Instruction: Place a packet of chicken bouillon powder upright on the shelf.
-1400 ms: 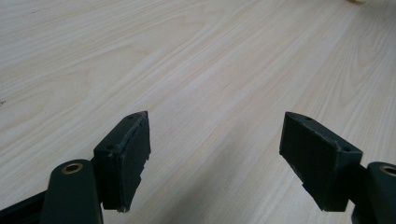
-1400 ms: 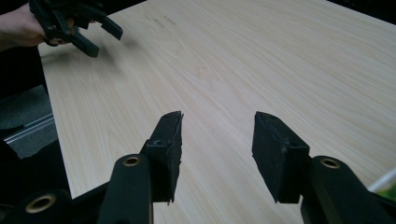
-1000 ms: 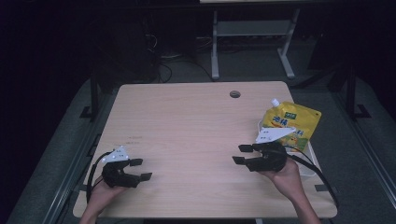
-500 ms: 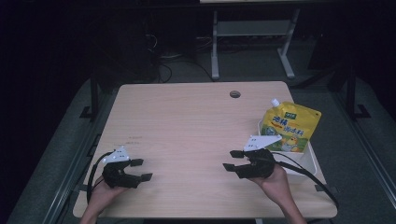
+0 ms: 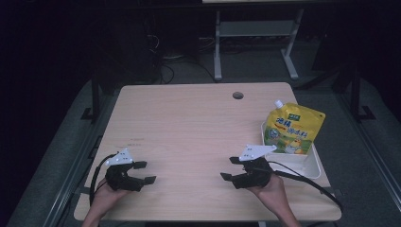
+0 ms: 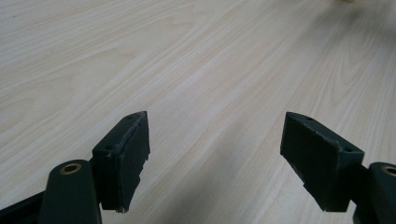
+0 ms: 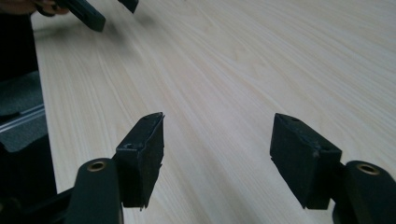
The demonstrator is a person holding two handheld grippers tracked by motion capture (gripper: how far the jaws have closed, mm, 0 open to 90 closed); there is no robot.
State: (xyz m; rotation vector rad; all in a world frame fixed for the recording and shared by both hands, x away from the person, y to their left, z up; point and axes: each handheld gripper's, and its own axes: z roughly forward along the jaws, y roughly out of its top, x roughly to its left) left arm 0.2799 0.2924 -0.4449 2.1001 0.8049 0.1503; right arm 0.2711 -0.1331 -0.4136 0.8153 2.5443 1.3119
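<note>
Both hand-held grippers rest low over the desk (image 5: 189,123), jaws spread and empty: the left hand-held gripper (image 5: 142,172) well apart from the right hand-held gripper (image 5: 231,169), behind which the yellow spouted pouch (image 5: 291,128) leans upright in its white tray (image 5: 312,165), apparently staged for pickup

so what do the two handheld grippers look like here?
Both the left gripper and right gripper have black bodies with two blocky black jaws, brass-coloured pivot rivets, a pale three-cornered top plate with dark dots, and a trailing black cable. No sleeves visible.

Both grippers' jaws spread, empty.
</note>
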